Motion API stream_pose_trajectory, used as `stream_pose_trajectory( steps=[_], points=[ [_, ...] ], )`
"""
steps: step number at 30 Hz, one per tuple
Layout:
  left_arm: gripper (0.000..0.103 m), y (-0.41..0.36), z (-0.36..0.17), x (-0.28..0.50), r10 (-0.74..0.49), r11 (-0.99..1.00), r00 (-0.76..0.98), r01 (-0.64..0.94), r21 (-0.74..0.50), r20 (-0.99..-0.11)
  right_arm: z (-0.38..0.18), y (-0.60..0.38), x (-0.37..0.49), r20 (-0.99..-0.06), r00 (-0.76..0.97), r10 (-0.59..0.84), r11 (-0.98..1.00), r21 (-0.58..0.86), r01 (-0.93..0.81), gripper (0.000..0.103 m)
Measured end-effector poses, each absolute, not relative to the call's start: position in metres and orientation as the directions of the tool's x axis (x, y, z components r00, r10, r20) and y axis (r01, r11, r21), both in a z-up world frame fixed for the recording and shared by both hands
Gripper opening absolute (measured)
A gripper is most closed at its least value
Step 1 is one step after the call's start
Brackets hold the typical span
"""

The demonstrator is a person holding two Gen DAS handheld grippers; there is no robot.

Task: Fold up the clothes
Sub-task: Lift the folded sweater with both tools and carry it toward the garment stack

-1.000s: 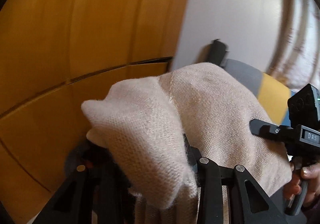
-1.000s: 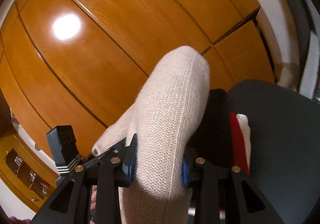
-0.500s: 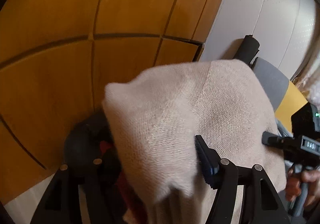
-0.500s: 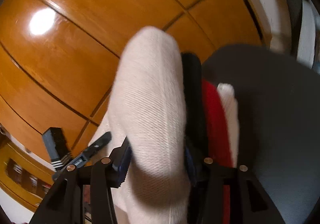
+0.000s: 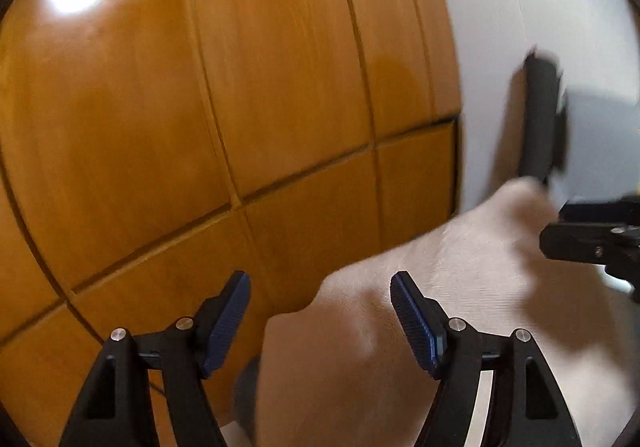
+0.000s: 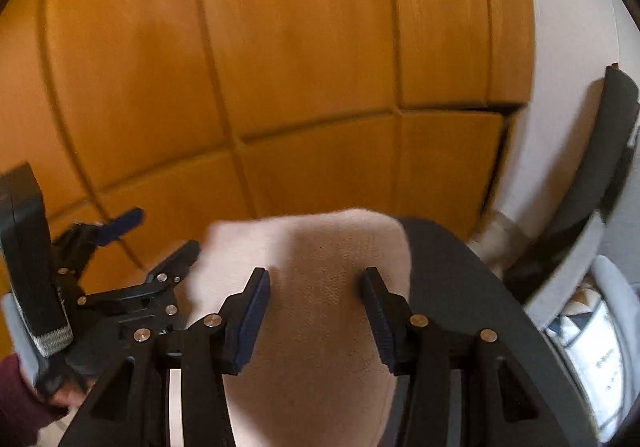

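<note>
A cream knitted garment [image 5: 440, 307] lies below and ahead of both grippers, over a dark grey chair seat [image 6: 480, 307]. My left gripper [image 5: 320, 311] is open, its blue-padded jaws apart and empty, above the garment's left edge. My right gripper [image 6: 316, 311] is open too, jaws apart over the garment [image 6: 320, 279], nothing pinched between them. The right gripper's tip [image 5: 580, 243] shows at the right of the left wrist view. The left gripper [image 6: 120, 271] shows at the left of the right wrist view.
An orange wooden panelled wall [image 5: 200, 107] fills the background. A white wall [image 5: 520, 7] is to the right. The chair's black backrest [image 6: 600, 167] rises at the right. Patterned bedding [image 6: 592, 327] lies at the far right.
Both grippers have opened and let go of the cream garment, which has dropped onto the chair. Both have lifted and tilted up toward the wall.
</note>
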State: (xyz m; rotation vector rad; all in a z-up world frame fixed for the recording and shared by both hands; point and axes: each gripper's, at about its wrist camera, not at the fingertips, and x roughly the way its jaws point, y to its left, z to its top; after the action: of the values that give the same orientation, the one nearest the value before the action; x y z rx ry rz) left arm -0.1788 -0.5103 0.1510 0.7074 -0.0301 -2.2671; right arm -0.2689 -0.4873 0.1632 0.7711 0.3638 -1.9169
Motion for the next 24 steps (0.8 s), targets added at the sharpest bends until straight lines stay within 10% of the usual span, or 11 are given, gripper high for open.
stream_pose_trajectory(
  steps=[15,24],
  points=[
    [0.079,-0.564,0.087,-0.23,-0.575,-0.743,-0.465,0.642,0.19,-0.673,0.121,-0.489,-0.328,-0.678,-0.259,-0.688,-0.526,0.218,0.822,0.051],
    [0.088,-0.539,0.125,-0.158,-0.588,-0.702,-0.521,0.708,0.071,-0.618,0.173,-0.419,-0.267,-0.522,-0.399,-0.753,-0.541,0.147,0.828,0.088]
  ],
)
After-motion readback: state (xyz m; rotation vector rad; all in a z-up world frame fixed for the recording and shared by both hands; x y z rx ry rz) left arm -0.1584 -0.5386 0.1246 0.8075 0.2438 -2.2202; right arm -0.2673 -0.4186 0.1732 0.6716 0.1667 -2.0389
